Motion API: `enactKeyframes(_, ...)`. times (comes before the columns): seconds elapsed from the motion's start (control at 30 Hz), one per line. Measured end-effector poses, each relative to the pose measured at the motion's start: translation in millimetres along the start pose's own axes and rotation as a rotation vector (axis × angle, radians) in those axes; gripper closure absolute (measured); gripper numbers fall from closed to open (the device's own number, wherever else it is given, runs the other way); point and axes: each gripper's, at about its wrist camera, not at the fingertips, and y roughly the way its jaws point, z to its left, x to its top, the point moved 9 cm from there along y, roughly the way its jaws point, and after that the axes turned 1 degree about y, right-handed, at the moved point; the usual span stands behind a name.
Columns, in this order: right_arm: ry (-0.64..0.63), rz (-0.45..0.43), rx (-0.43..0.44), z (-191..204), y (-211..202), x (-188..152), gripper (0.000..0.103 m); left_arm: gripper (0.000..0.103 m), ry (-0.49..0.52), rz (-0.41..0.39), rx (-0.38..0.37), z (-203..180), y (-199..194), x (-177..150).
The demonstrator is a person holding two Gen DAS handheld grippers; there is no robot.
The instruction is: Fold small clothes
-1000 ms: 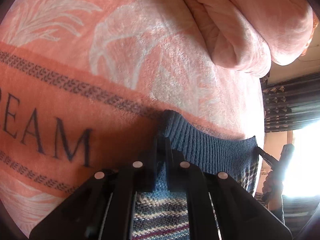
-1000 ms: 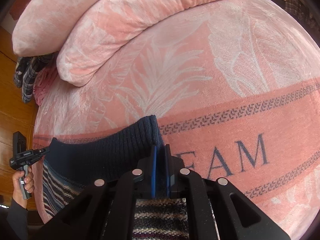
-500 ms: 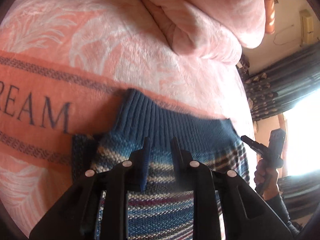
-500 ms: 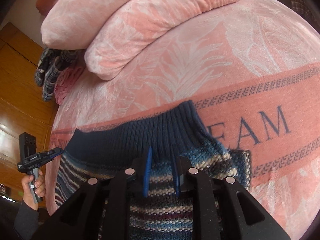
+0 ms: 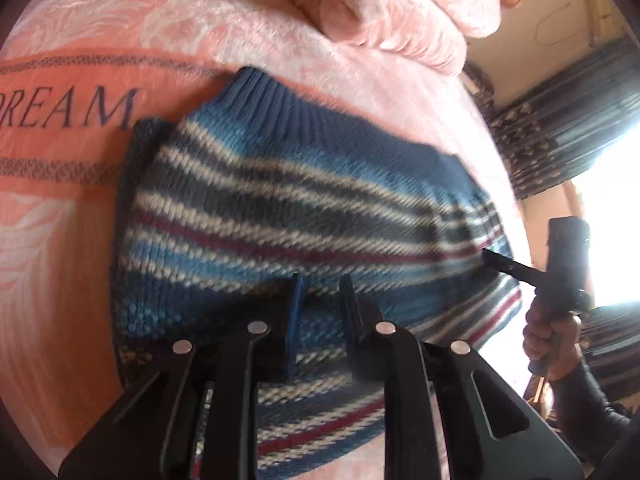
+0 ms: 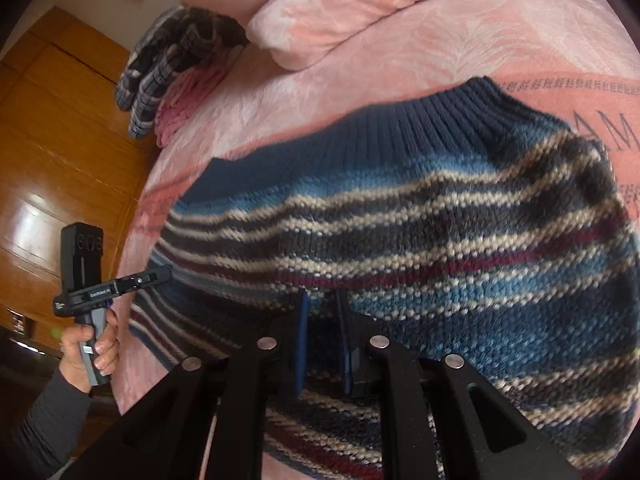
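Now spread across a pink blanket [image 5: 328, 68] on the bed, a small striped knit sweater [image 5: 304, 200] lies with its navy ribbed hem [image 6: 424, 120] toward the far pillows [image 6: 360, 12]. Seen from the left wrist, the sweater's left edge sits just beside the printed word "DREAM" [image 5: 68, 110], with bare blanket beyond it to the left and far side. From the right wrist, the sweater's left edge reaches the side of the bed, where a wooden wardrobe [image 6: 60, 140] stands past the drop. A heap of plaid cloth [image 6: 172, 56] rests at the far left, well apart from the sweater.

Both tools hover over the near part of the knit with a clear gap between their tips: the left gripper [image 5: 320, 300] and the right gripper [image 6: 322, 312] each stand parted, holding nothing. A hand [image 6: 88, 344] on the left tool's handle shows at the bed's side.

One second ago both pairs of fingers [image 5: 294, 308] were pinched on the ribbed hem; since then they have let go and drawn back toward the near side, so far more of the sweater shows.
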Motion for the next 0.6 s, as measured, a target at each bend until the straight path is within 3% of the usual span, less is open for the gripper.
enactKeyframes(0.07, 0.019, -0.018, -0.012, -4.7, 4.7, -1.4, 0.098, 0.098, -0.061, -0.019, -0.032, 12.1, 0.0, -0.8)
enactKeyframes(0.1, 0.048, -0.020, -0.013, -2.8, -0.3, -0.9, 0.096, 0.093, -0.079, -0.036, -0.028, 12.2, -6.9, 0.9)
enactKeyframes(0.17, 0.026, -0.055, 0.013, 19.2, -18.1, -4.1, 0.092, 0.083, -0.047, -0.091, -0.052, -7.9, -28.9, -2.4)
enactKeyframes(0.23, -0.014, -0.056, 0.064, 45.5, -23.8, -17.4, 0.092, 0.082, 0.035, -0.118, -0.087, -40.6, -43.0, -19.0)
enactKeyframes(0.33, -0.027, 0.021, 0.034, 50.4, 6.3, -44.0, 0.092, 0.080, 0.095, -0.063, -0.060, -61.2, -18.7, -55.4)
enactKeyframes(0.4, -0.013, 0.044, 0.019, 38.5, 25.7, -58.1, 0.097, 0.087, 0.057, -0.004, -0.004, -43.2, 12.3, -73.1)
enactKeyframes(0.47, -0.015, 0.042, 0.026, 39.2, 15.4, -57.8, 0.093, 0.088, 0.029, -0.017, -0.006, -36.6, 16.1, -72.8)
enactKeyframes(0.53, -0.016, -0.011, 0.040, 38.0, -17.9, -51.0, 0.074, 0.068, 0.037, -0.048, -0.026, -45.9, -1.5, -69.1)
enactKeyframes(0.57, -0.007, -0.055, 0.041, 31.8, -37.9, -49.6, 0.072, 0.058, 0.052, -0.079, -0.054, -53.4, -14.1, -67.2)
enactKeyframes(0.6, 0.022, -0.089, 0.040, 19.2, -56.3, -49.8, 0.072, 0.058, 0.063, -0.102, -0.083, -59.1, -25.8, -68.1)
